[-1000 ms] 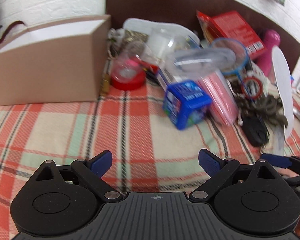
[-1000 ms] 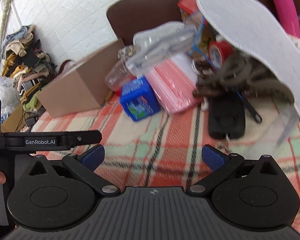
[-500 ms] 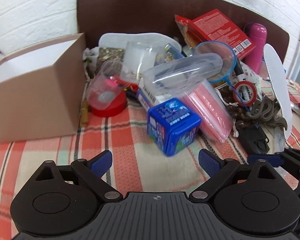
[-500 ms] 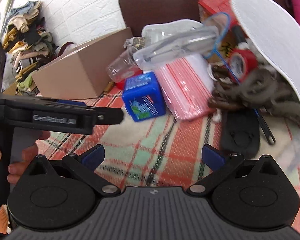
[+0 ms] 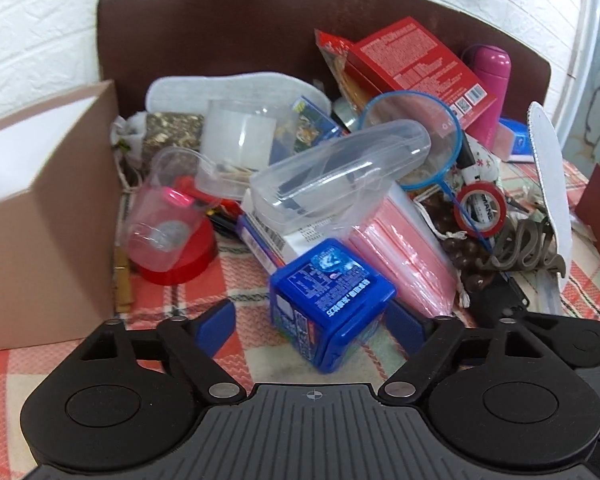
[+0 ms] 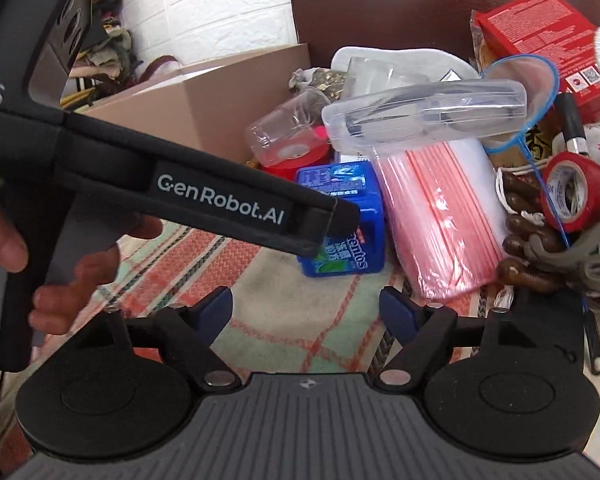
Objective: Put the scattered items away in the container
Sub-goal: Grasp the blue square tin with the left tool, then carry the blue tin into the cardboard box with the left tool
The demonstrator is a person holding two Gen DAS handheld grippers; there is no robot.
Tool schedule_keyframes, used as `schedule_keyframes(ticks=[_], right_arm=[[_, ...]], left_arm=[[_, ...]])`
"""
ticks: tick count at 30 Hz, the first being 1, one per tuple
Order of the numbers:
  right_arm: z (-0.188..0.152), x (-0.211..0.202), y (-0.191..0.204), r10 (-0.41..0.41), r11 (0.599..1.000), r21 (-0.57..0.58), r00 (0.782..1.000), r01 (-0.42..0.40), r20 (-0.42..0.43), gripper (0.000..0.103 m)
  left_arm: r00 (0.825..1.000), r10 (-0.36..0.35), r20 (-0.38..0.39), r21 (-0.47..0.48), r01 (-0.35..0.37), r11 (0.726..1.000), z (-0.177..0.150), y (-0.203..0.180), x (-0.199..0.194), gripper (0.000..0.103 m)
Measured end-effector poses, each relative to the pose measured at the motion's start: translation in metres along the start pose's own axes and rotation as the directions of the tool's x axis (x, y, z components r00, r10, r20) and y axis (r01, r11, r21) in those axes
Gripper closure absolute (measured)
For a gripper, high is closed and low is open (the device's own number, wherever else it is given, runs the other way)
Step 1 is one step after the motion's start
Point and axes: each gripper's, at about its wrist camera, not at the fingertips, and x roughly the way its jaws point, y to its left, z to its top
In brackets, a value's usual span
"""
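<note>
A blue mint box [image 5: 332, 300] lies on the plaid cloth at the front of a heap of loose items. My left gripper [image 5: 310, 326] straddles it and its jaws are closing. The right pad is near the box's side, while a gap shows at the left pad. The open cardboard box [image 5: 40, 208] stands to the left. In the right wrist view the left gripper's black body [image 6: 220, 200] crosses in front of the blue mint box [image 6: 340, 220]. My right gripper [image 6: 306, 314] hovers over bare cloth, jaws closing with nothing between them.
The heap holds a clear plastic case [image 5: 340, 176], a pink bag pack [image 5: 404, 256], a red tape roll [image 5: 482, 210], a clear cup [image 5: 160, 232], a red carton [image 5: 420, 64], a pink bottle [image 5: 490, 84] and a white insole [image 5: 550, 184]. A hand [image 6: 72, 280] holds the left gripper.
Both grippers have moved forward toward the heap. The blue mint box now sits between the left fingers. Both pairs of jaws stand narrower than before.
</note>
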Motion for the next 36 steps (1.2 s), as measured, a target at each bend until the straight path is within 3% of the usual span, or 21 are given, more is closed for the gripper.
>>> schedule_keyframes(ticks=[3, 10, 16, 26, 36], right_arm=[[0.004, 0.007, -0.003, -0.050, 0.999, -0.001, 0.999, 0.050, 0.000, 0.025], [0.011, 0.020, -0.005, -0.044, 0.999, -0.005, 0.999, 0.044, 0.021, 0.028], [0.014, 0.028, -0.004, -0.071, 0.997, -0.028, 0.997, 0.072, 0.038, 0.042], [0.014, 0.009, -0.002, 0.012, 0.999, 0.035, 1.000, -0.013, 0.029, 0.042], [-0.009, -0.021, 0.023, 0.144, 0.989, 0.036, 0.989, -0.143, -0.023, 0.043]], left_arm=[[0.999, -0.043, -0.020, -0.013, 0.043, 0.999, 0.003, 0.004, 0.005, 0.021], [0.994, -0.098, -0.055, 0.003, 0.098, 0.995, 0.007, 0.008, 0.022, 0.017], [0.992, -0.098, -0.076, 0.010, 0.099, 0.995, 0.007, 0.012, 0.027, 0.030], [0.994, -0.091, -0.061, -0.024, 0.090, 0.996, -0.008, 0.011, -0.001, 0.035], [0.995, -0.087, -0.057, -0.074, 0.082, 0.994, -0.056, 0.008, -0.051, 0.038]])
